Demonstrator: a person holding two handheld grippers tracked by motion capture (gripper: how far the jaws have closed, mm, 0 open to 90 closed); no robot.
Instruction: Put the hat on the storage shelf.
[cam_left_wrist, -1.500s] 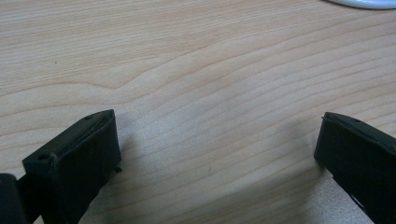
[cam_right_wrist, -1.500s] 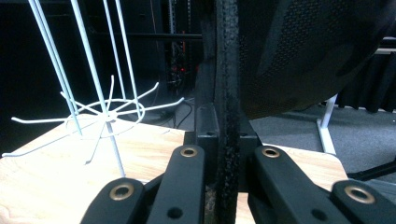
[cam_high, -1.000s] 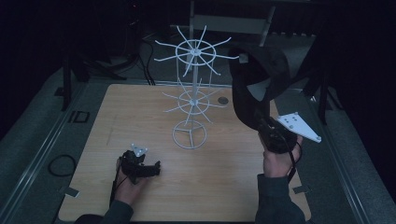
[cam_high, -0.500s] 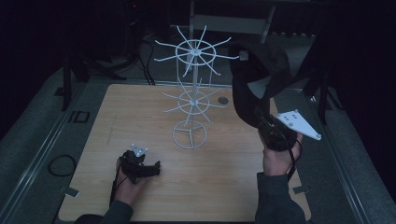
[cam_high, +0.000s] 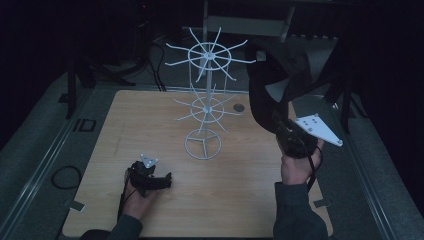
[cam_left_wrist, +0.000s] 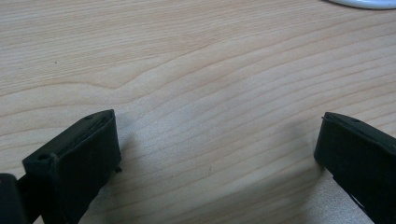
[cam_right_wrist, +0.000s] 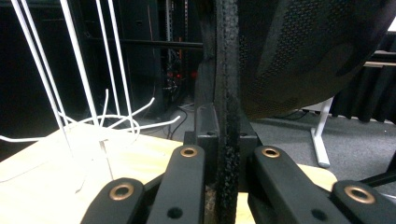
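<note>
high view: the right tool (cam_high: 278, 125) is raised at the right of the wooden surface (cam_high: 240, 200), jaws pinched on a black cap (cam_high: 280, 82) — just to its left stands a white wire rack (cam_high: 205, 105). the left tool (cam_high: 162, 181) rests low on the surface, jaws spread wide apart — nothing between them.

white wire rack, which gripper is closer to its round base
Left. The left gripper rests on the table just front-left of the rack base; the right gripper is raised farther off to its right, holding a black cap.

White wire rack (cam_high: 205, 107) mid-table (cam_high: 100, 135)
</note>
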